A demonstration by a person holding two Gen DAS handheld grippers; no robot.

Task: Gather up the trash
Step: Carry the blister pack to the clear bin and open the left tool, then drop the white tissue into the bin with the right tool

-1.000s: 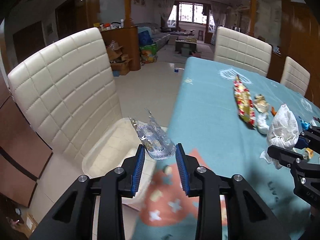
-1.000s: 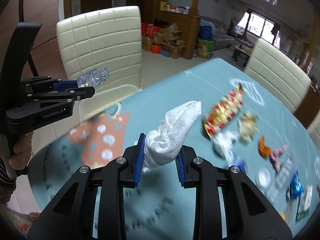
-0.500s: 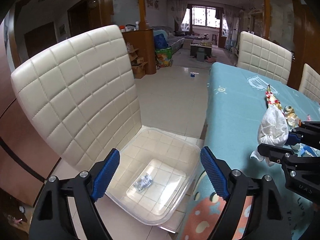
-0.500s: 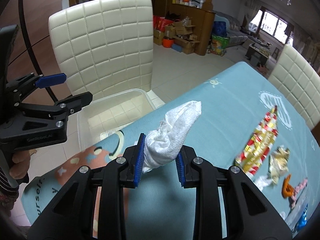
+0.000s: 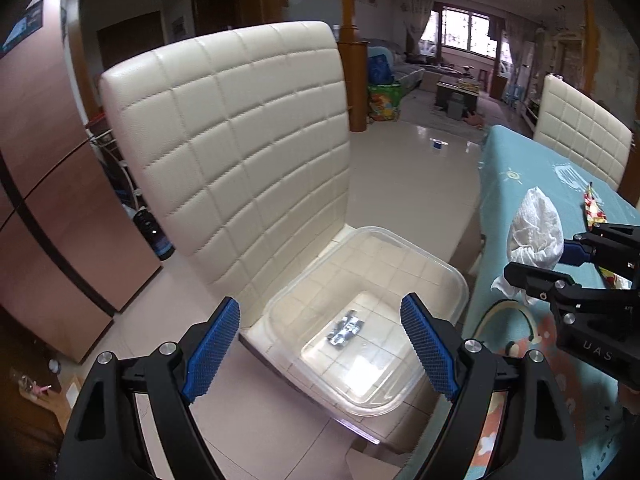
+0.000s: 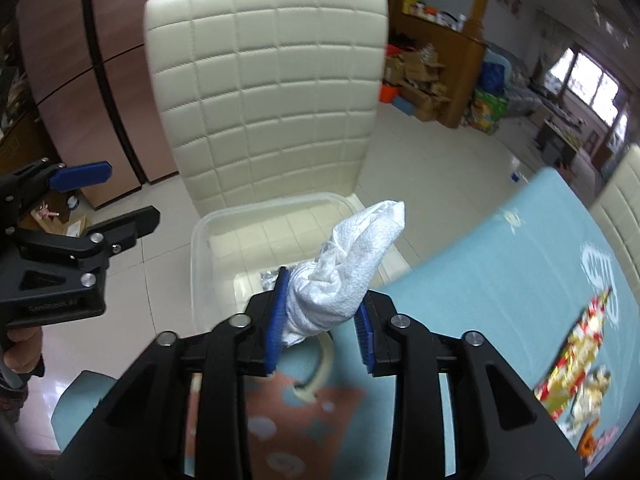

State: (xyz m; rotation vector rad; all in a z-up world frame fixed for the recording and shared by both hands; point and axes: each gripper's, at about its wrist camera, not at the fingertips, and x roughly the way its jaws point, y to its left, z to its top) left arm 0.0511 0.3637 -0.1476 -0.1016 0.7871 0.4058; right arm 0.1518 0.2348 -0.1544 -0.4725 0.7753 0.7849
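From the left wrist view, the left tool has its blue pads spread wide apart with nothing between them, poised over a clear plastic bin that sits on the seat of a cream quilted chair. A crumpled foil blister pack lies on the bin's floor. The chair stands just beside the left edge of the desk, which is covered in a teal cloth. At the right of this view the right tool reaches in above that edge with a wad of white tissue between its pads.

From the right wrist view, the right tool has its jaws opening, and the tissue stands between them, leaning on the left pad, with a gap at the right pad. It sits over the desk's edge, next to the bin, whose near rim is hidden behind the tool. The left tool shows at the left, jaws apart and empty. A red and gold wrapper lies further along the desk.
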